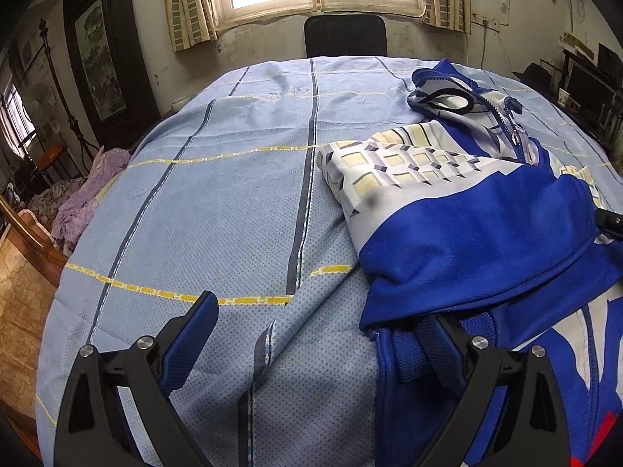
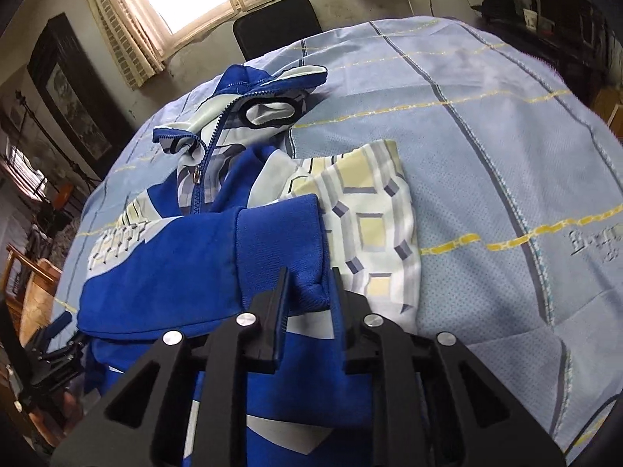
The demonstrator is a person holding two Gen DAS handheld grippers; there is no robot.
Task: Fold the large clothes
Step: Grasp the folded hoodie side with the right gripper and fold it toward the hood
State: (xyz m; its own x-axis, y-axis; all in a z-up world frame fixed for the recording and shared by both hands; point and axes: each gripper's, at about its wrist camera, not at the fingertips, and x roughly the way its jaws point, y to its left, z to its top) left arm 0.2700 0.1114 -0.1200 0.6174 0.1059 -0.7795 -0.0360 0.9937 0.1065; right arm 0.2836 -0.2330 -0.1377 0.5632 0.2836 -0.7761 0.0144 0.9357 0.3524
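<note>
Jacket (image 2: 163, 264), blue and white, lies on the bedsheet (image 1: 233, 202), filling the right half of the left view. Right gripper (image 2: 309, 284) pinches its blue cuff (image 2: 280, 249). Left gripper (image 1: 323, 334) is spread wide (its right finger lies under the hem), so both are at the jacket's near edge.

Partly legible grey lettering "B-y…" on the light-blue sheet (image 2: 506, 155), its remainder unreadable.
</note>
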